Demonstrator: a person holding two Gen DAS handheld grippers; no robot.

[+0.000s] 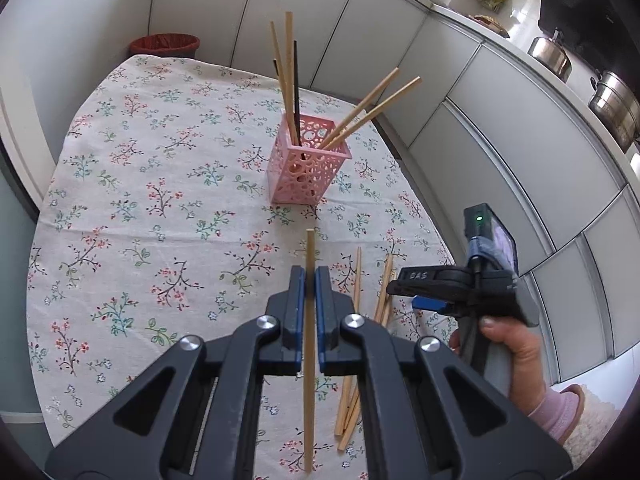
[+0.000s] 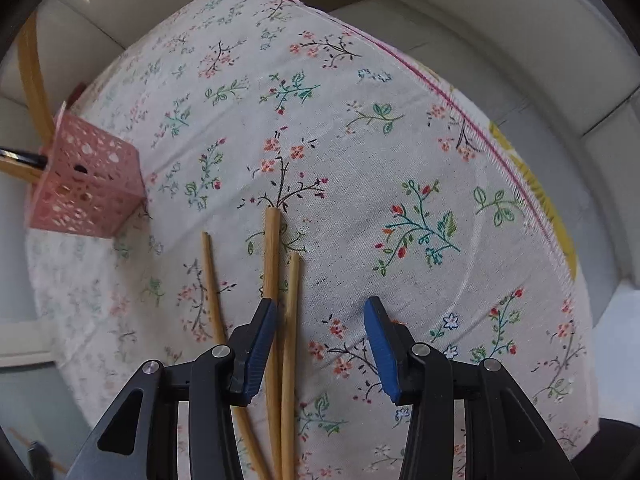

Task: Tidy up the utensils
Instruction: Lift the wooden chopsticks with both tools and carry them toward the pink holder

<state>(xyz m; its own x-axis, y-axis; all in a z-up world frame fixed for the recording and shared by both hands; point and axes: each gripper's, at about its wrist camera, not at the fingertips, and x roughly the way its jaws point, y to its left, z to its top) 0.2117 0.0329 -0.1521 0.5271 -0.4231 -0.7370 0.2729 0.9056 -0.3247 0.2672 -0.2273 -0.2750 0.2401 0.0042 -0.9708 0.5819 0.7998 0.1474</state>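
Floral cloth covers the table (image 1: pixel 132 168), and on it, toward the far side, stands a pink perforated holder (image 1: pixel 306 162) with several wooden and dark chopsticks (image 1: pixel 288 80) leaning out of it. Nearer, the left gripper (image 1: pixel 310 300) is pinched tight on a single wooden chopstick (image 1: pixel 309 360), held off the cloth, its tip pointing toward the holder. To the right, loose chopsticks (image 1: pixel 356 280) lie on the cloth. Beside them a hand (image 1: pixel 516 354) in a pink sleeve grips the right gripper (image 2: pixel 320 344), angled steeply down over them. Its jaws stand partly apart; two loose sticks lie between them, next to the left pad, neither clamped.
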